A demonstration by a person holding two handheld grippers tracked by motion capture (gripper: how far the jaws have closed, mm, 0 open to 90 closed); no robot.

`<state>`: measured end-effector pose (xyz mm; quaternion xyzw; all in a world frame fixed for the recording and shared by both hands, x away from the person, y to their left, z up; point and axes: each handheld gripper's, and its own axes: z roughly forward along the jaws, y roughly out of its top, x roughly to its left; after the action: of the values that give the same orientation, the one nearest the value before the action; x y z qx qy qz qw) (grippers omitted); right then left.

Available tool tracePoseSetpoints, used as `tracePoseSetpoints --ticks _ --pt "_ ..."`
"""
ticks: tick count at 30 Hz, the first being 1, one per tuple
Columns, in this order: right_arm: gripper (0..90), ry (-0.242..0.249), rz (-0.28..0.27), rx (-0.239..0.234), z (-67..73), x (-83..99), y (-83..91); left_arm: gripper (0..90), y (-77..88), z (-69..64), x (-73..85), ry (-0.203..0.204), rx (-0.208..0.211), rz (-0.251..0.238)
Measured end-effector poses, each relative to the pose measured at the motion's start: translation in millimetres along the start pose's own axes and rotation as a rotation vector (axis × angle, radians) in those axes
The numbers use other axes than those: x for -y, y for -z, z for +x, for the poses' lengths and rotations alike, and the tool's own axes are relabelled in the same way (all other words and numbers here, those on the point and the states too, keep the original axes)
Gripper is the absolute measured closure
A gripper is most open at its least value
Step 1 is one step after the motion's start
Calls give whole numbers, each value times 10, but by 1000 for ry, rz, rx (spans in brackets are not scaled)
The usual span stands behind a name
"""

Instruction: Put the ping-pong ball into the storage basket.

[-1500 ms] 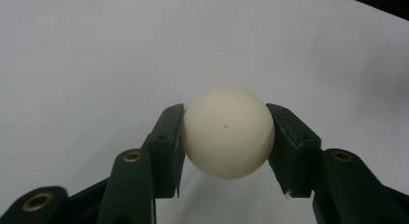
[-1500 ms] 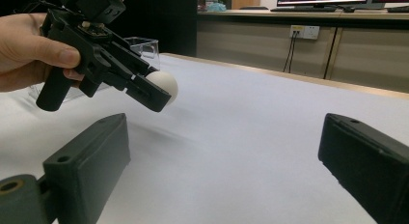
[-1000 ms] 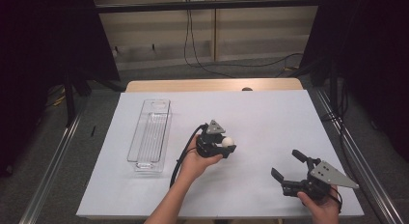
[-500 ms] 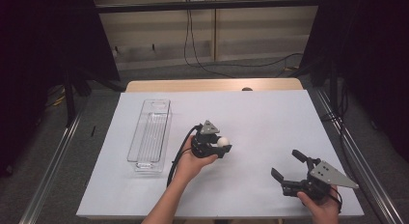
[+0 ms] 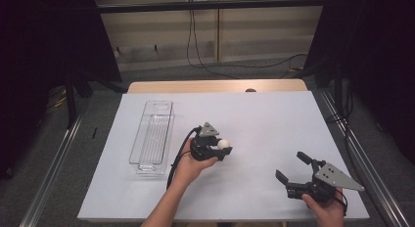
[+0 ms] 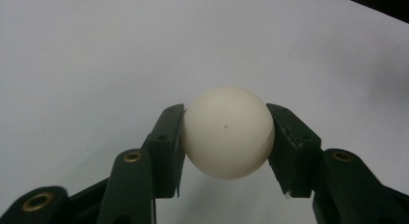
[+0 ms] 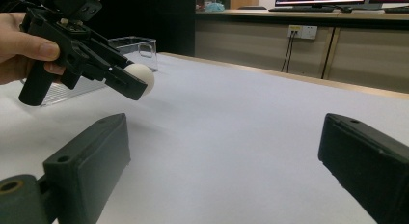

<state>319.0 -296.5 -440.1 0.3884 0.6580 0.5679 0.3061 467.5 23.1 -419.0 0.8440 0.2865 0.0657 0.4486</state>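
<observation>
Since a moment before, the left gripper [image 5: 220,149] had barely moved, pinching the white ball [image 6: 227,132] near the clear tray [image 5: 152,137], maybe to drop it in. Far from the tray, the right gripper [image 5: 292,169] waited, spread wide.

There are no words, numbers, labels or signs to read here. The white ball [image 6: 228,132] is plain, with just one tiny dark dot on it. The black grippers, the clear box [image 5: 152,136] and the white table [image 5: 274,119] have no writing on them.
</observation>
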Motion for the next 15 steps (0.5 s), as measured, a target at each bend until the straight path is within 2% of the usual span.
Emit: tracePoseSetpoints --ticks 5,6,7,11,15 --pt "35 4 1 8 -3 -1 8 512 52 42 14 2 -10 14" --pt "35 -4 -5 15 -2 -5 10 512 47 54 28 15 1 -4" --pt "35 5 -2 8 -11 -3 11 512 58 59 29 11 -11 10" --pt "35 4 -2 11 -12 4 4 512 77 71 52 15 -26 12" --pt "35 5 1 14 -5 3 0 512 91 77 61 27 -17 10"
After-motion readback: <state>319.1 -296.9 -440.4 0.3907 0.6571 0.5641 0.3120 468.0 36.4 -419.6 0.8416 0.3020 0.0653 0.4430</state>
